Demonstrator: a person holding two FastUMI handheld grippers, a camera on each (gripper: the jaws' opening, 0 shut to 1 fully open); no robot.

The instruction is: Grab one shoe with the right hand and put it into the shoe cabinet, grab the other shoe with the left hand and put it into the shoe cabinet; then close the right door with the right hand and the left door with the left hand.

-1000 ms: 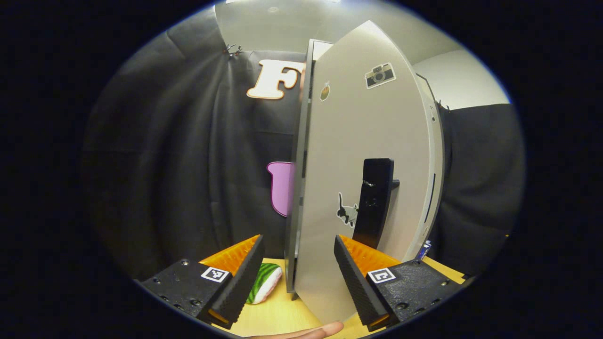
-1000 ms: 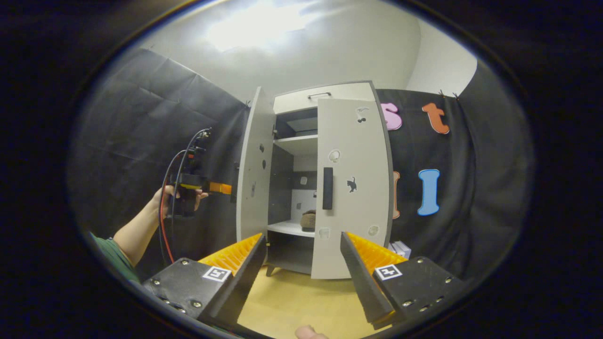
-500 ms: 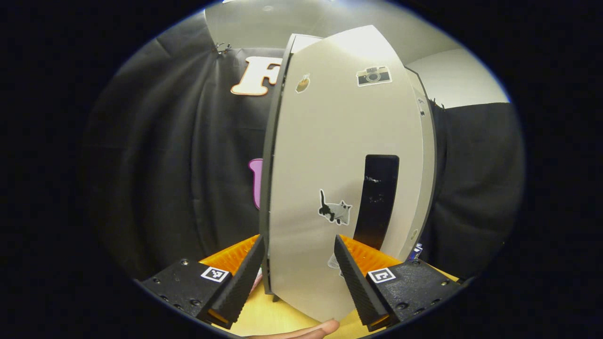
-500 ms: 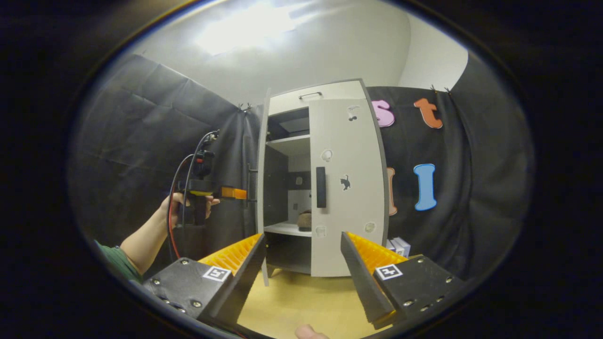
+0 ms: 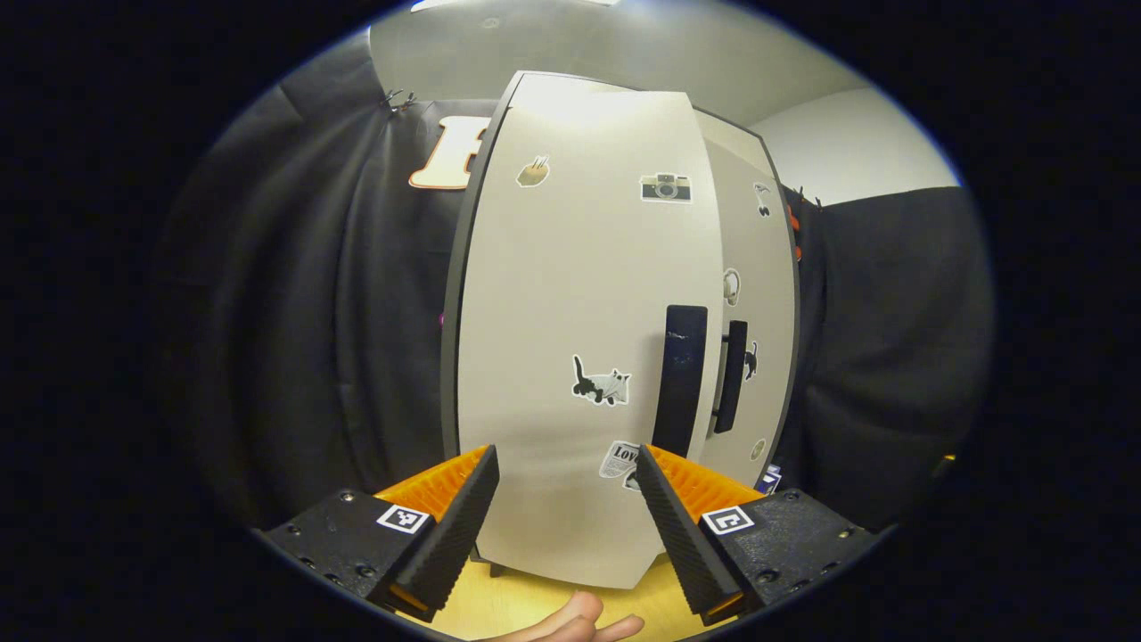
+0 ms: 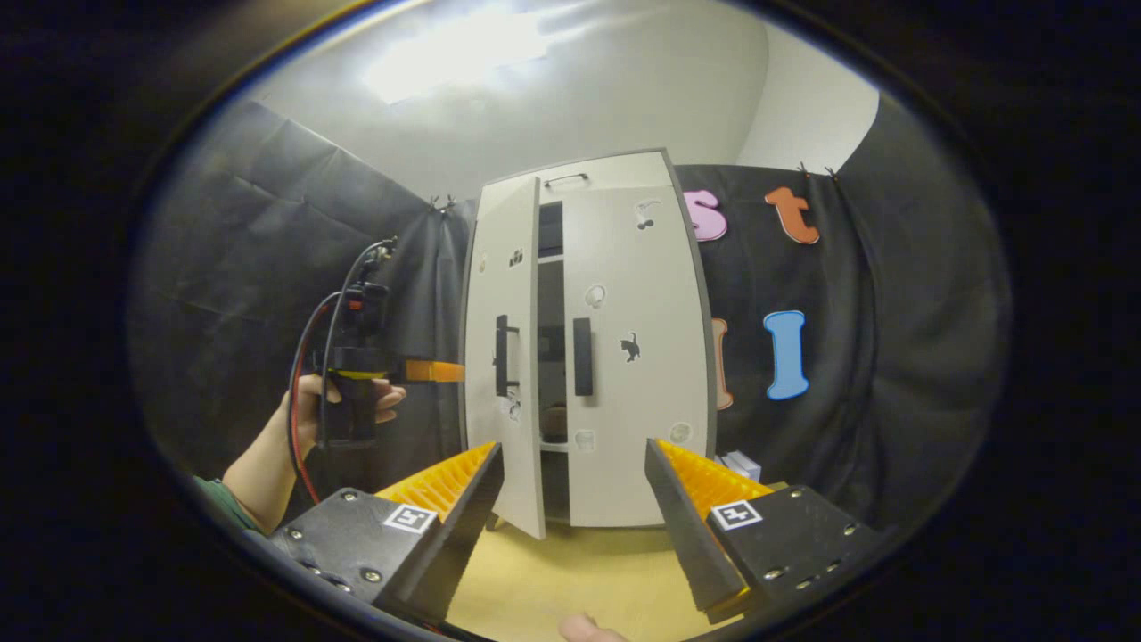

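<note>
The left gripper (image 6: 437, 371), jaws released, is pushing the left door (image 6: 504, 357) closed; a narrow gap is remaining beside the right door (image 6: 633, 357), so the next push needs to seat it flush. The right gripper (image 6: 570, 499), jaws also released, is hanging back.

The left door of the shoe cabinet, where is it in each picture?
Left gripper view: the left door is large and central, just beyond the left gripper.
Right gripper view: it is the narrow panel left of centre, slightly ajar, above the right gripper.
Shared landmark: the door's black handle.
</note>
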